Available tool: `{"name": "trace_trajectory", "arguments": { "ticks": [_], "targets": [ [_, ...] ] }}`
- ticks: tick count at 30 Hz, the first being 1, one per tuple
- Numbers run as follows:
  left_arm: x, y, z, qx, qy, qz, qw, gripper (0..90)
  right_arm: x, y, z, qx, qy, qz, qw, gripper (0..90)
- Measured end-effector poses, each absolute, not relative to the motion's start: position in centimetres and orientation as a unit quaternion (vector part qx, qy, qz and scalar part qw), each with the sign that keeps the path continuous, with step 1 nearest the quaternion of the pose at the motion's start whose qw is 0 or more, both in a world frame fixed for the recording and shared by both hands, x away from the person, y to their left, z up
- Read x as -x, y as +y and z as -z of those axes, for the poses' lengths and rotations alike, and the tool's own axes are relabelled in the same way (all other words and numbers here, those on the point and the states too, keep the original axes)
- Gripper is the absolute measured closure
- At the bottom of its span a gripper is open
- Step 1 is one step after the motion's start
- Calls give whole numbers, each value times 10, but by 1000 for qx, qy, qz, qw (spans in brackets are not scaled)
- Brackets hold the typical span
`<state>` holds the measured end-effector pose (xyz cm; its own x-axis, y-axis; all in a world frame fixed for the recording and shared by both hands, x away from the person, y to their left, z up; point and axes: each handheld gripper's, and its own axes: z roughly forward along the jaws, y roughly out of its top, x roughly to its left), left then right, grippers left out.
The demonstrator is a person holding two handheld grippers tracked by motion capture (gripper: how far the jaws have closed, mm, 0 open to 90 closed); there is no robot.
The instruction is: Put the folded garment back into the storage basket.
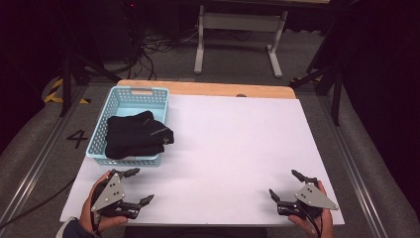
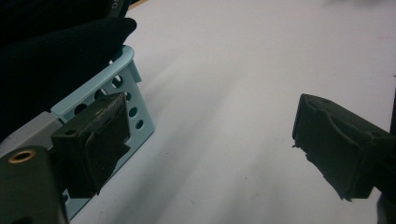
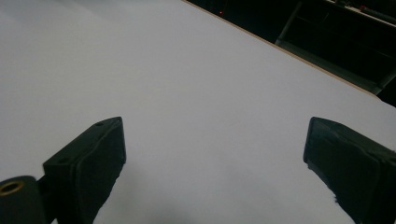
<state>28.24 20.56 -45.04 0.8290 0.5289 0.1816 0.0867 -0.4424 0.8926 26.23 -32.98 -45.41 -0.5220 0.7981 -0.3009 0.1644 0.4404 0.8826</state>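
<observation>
A pile of black knitted fabric garments lies in the light-blue perforated plastic basket, which stands on the white tabletop toward ten o'clock from its centre. One fold of the cloth spills over the basket's rim at about four o'clock. In the left gripper view the same dark ribbed fabric bulges above the basket's wall.

The left gripper sits at the tabletop's near edge, at six o'clock from the basket and just beside its near wall, jaws spread wide with nothing between them. The right gripper rests well apart at the near right corner, jaws likewise wide and empty, pointing across bare tabletop.

The fabric looks soft, light and limp: it should sag and drape when lifted, not slip, and nothing about it seems fragile. It is likely several pieces or layers, so a shallow pinch may take the top one alone. The overhanging fold at the rim looks like the easiest place to grasp, since the jaws can close across a thick edge there without striking the basket wall. The light basket may shift or tip if the cloth drags on it.
</observation>
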Motion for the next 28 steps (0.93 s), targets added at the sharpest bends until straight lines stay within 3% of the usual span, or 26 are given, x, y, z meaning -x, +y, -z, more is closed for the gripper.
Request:
{"name": "trace_trajectory", "arguments": {
  "ticks": [28],
  "targets": [
    [-287,202,452,-823,189,-222,487,125,-263,-329,453,-314,760,-425,380,70]
  ]
}}
